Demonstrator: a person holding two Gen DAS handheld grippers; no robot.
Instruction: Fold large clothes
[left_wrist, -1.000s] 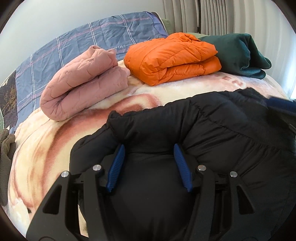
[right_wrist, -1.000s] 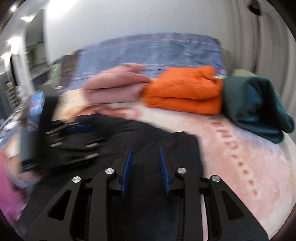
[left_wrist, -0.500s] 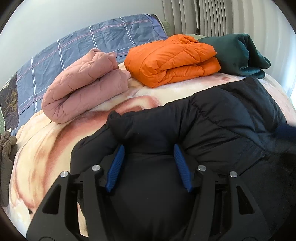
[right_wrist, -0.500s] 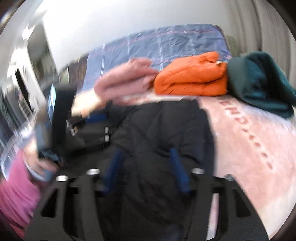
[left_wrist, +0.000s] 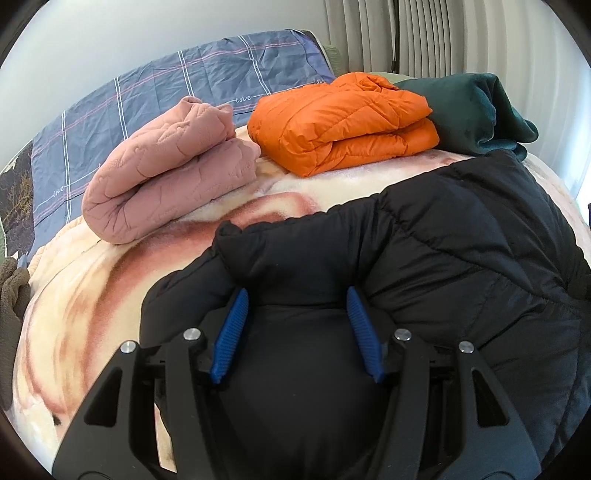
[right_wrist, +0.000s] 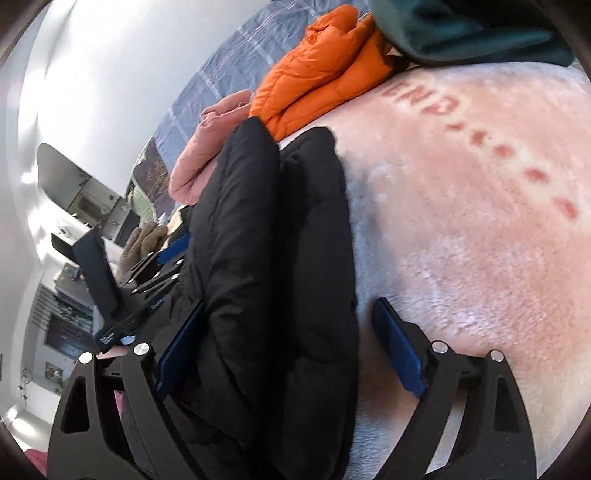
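Note:
A black puffer jacket (left_wrist: 443, 258) lies folded on the bed blanket (left_wrist: 92, 295). My left gripper (left_wrist: 295, 321) is open, its blue fingers straddling a puffed part of the jacket at its near left edge. In the right wrist view the jacket (right_wrist: 266, 258) shows as a thick doubled edge. My right gripper (right_wrist: 295, 328) is open wide, rolled sideways, with the folded edge between its fingers. The left gripper (right_wrist: 159, 273) also shows there, past the jacket.
Folded clothes lie at the head of the bed: a pink quilted one (left_wrist: 166, 170), an orange puffer (left_wrist: 343, 122) and a dark green one (left_wrist: 476, 107). A blue plaid pillow (left_wrist: 184, 85) lies behind them. Curtains hang at the back right.
My right gripper has opened wider, rolled sideways and come down low around the jacket's right folded edge. The left gripper stays in place, open on the jacket.

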